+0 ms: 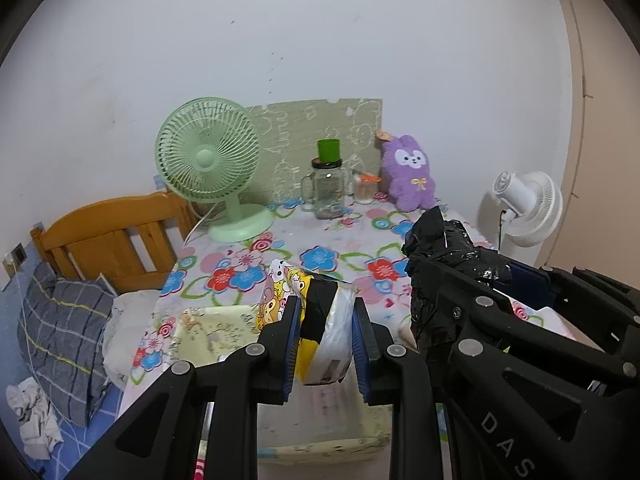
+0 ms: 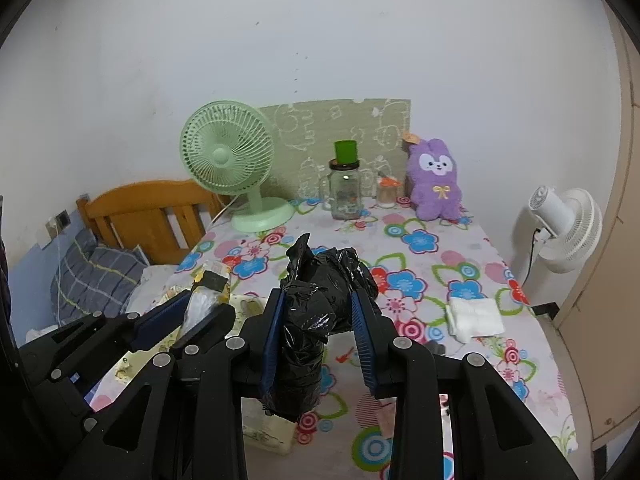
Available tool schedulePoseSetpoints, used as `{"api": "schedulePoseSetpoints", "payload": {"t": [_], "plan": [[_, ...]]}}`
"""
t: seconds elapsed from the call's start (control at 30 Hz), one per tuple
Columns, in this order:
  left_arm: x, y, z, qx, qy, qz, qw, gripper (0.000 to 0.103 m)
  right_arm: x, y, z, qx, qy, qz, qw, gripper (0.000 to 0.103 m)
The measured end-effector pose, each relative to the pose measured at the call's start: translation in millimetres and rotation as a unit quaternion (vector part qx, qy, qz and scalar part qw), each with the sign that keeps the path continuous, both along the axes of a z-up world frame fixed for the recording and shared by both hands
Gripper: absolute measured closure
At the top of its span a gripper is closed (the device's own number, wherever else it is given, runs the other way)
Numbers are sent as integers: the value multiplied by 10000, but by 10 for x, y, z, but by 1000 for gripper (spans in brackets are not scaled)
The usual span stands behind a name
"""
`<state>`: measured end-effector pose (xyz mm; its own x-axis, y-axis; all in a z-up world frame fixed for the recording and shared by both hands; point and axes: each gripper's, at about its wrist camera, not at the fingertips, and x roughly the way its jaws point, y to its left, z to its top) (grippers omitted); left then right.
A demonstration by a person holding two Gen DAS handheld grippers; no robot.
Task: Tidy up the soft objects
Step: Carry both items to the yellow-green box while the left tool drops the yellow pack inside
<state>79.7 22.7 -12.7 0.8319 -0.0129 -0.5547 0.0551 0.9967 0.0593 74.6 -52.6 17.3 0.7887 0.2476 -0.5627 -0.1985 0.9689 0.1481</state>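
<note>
Currently left tool [image 1: 325, 340] clamping cartoon-print packet [image 1: 316, 320], hovering over pale bin [image 1: 208, 330] at 6 o'clock of surface [image 2: 472, 256]. Right tool [image 2: 318, 334] gripping black bag [image 2: 316, 300] alongside. Advice: lowering packet fully inside bin before releasing, keeping tools apart, avoiding snagging bag.

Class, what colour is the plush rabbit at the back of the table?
Purple plush rabbit, with a white face; clearest in the right wrist view.
</note>
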Motion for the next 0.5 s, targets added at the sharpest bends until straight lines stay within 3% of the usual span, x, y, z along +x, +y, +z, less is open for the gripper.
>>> {"api": "schedulePoseSetpoints", "payload": {"t": [0.5], "plan": [[119, 426, -237, -12, 307, 263, 9992, 80, 195, 476, -205, -17, 361, 500, 9981, 67]]}}
